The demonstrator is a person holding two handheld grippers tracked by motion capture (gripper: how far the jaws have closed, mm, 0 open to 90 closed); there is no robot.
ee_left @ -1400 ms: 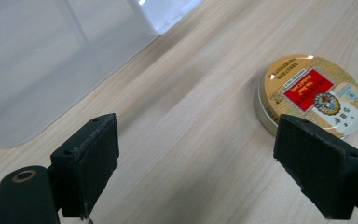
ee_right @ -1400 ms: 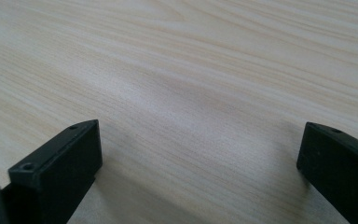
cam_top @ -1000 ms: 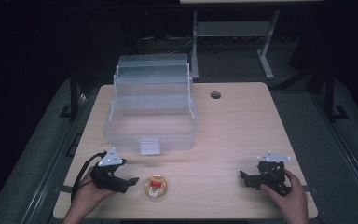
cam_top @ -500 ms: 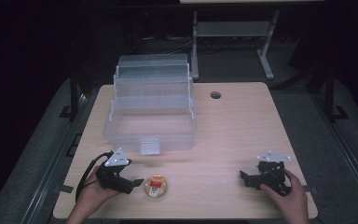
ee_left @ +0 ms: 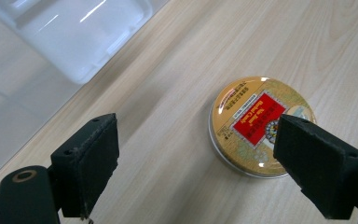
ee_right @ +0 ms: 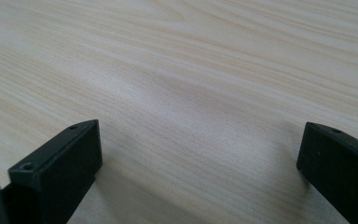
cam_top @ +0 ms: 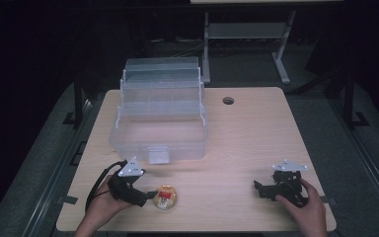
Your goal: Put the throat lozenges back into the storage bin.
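In the high view the left gripper (cam_top: 145,196) has advanced rightward to the round gold tin with a red label (cam_top: 167,197) at the table's near left; its own view shows jaws spread, one over the tin's edge, ready to grasp, while the right gripper (ee_right: 200,163) rests open over bare wood.

tins: 1 round tin (cam_top: 165,198); boxes: 1 clear box (cam_top: 160,121); grippers: 2; tables: 1 table (cam_top: 256,138)

Dim, dark-edged high view; both gripper views bright and sharp, with soft shadows under blurred near jaws.
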